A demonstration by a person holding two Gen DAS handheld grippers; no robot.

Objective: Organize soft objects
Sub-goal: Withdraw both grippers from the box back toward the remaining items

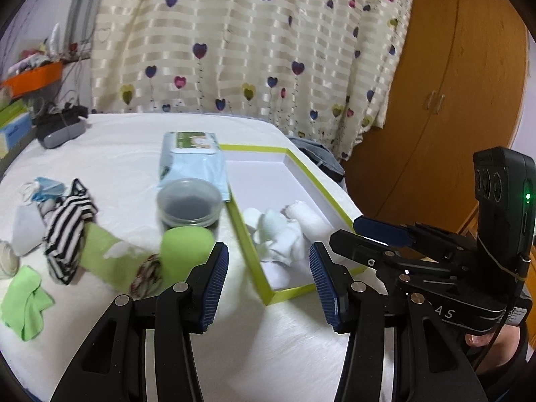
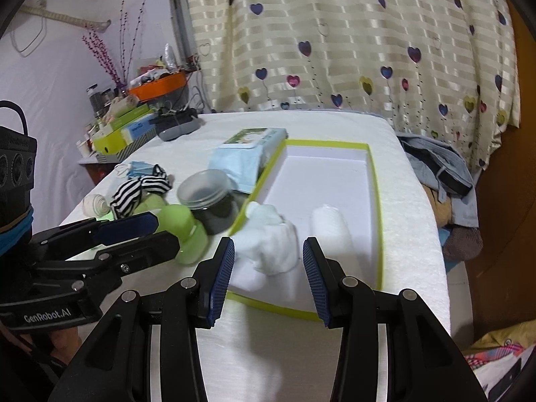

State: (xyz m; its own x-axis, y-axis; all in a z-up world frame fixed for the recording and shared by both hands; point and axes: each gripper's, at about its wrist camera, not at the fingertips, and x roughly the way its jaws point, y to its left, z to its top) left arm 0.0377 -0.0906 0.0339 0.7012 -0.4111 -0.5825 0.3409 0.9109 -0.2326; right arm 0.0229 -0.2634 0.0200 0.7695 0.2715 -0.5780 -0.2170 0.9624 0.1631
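My left tool (image 1: 269, 269) hangs w/ jaws apart, nothing betw. them, above the near left corner of the lime-edged box (image 1: 303, 293). My right tool (image 2: 268, 276) is likewise released, jaws spread & empty, over the box's (image 2: 378, 221) near edge; it shows in the left cam as well (image 1: 348, 234), at the box's right side.

Inside the box, near end: a crumpled white cloth bundle (image 2: 268, 244) against the left wall, & a rolled white piece (image 2: 330, 226) just right of it, the two apart by a narrow gap. Far half of the box is bare white floor.

Left of the box, on the white-covered surface: a light green roll (image 1: 186, 248) close to its near left corner, a clear jar w/ dark contents (image 1: 190, 206) just behind that, & a blue wipes pack (image 1: 192, 157) lying along the box's far left wall, touching it as far as I can tell. Farther left: a black-&-white striped cloth (image 1: 68, 224) over a green piece, a blue face mask (image 1: 47, 187) behind it, a small green rag (image 1: 25, 305) nearest the surface edge.

Beyond the box: heart-print curtain (image 1: 254, 50); right of it a wooden wardrobe (image 1: 452, 100).
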